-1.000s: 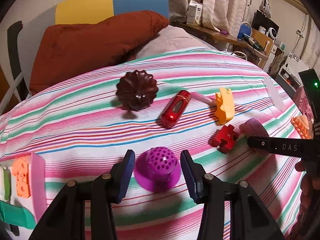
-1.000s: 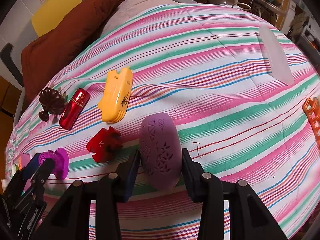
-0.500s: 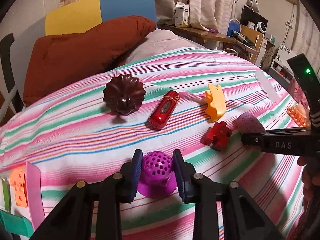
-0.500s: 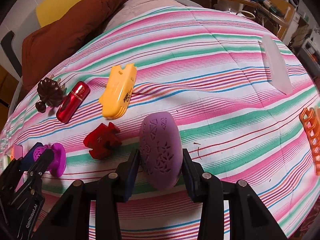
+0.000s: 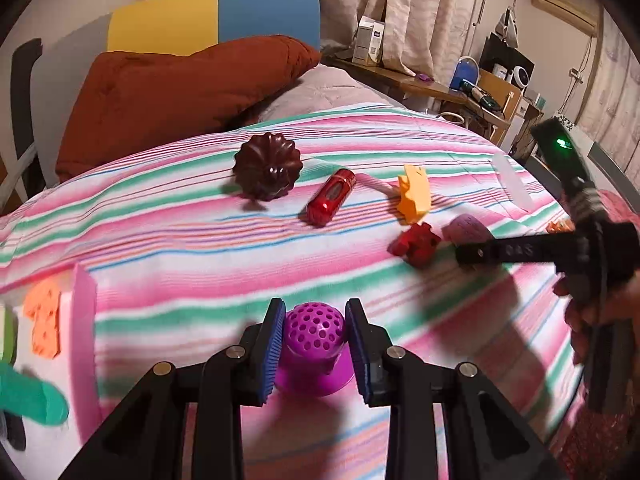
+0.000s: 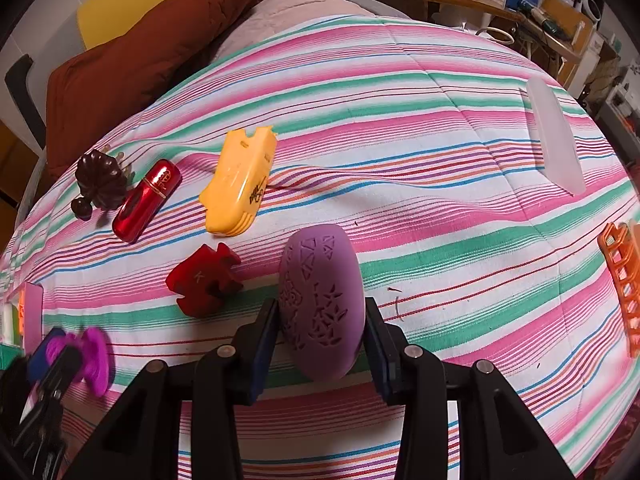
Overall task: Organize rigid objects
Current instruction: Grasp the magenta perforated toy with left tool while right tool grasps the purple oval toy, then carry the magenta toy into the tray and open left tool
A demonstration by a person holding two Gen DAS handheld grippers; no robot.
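Note:
My left gripper [image 5: 315, 346] is shut on a purple perforated dome toy [image 5: 316, 336], held just above the striped bedspread [image 5: 180, 264]; it also shows in the right wrist view [image 6: 86, 354]. My right gripper [image 6: 322, 334] is shut on a mauve patterned oval object [image 6: 322, 300] that rests on the bedspread [image 6: 400, 140]. On the bedspread lie a dark brown fluted piece [image 5: 267, 171], a red cylinder [image 5: 331, 202], a yellow plastic piece [image 5: 414, 194] and a red puzzle-shaped piece [image 5: 416, 242].
A pink tray [image 5: 84, 300] with an orange piece [image 5: 43, 322] sits at the left. An orange grid piece [image 6: 624, 280] and a translucent white lid [image 6: 554, 144] lie at the right. A brown pillow [image 5: 180, 92] is behind; a cluttered desk [image 5: 440, 84] stands beyond the bed.
My left gripper closed on the purple dome toy and lifted it slightly toward the left. My right gripper stays around the mauve oval, now gripping it.

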